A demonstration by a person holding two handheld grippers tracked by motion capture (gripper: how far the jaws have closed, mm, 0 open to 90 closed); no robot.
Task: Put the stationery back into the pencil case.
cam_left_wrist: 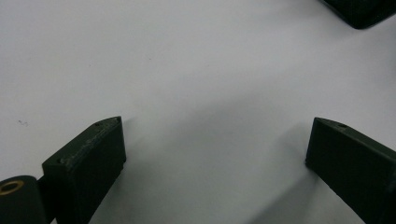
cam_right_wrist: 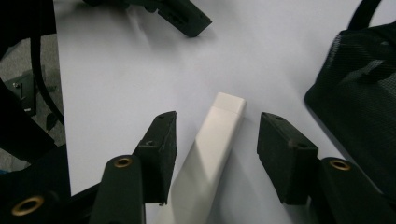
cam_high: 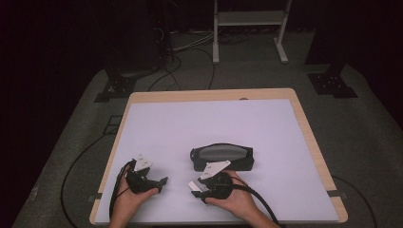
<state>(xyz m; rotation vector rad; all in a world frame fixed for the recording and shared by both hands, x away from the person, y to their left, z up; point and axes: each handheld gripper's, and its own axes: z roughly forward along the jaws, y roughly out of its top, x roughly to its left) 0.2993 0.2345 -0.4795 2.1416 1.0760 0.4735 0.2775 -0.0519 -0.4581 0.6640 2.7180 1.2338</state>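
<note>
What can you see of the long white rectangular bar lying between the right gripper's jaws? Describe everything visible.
The long white rectangular bar looks like smooth matte plastic, with flat faces and a squared end cap set off by a faint seam. It lies flat on the white table sheet, beside the black mesh pouch. The right gripper straddles it, jaws on either side with gaps showing, so nothing presses on it. Its near end runs out of the picture below. In the high view its tip shows by the gripper.
</note>
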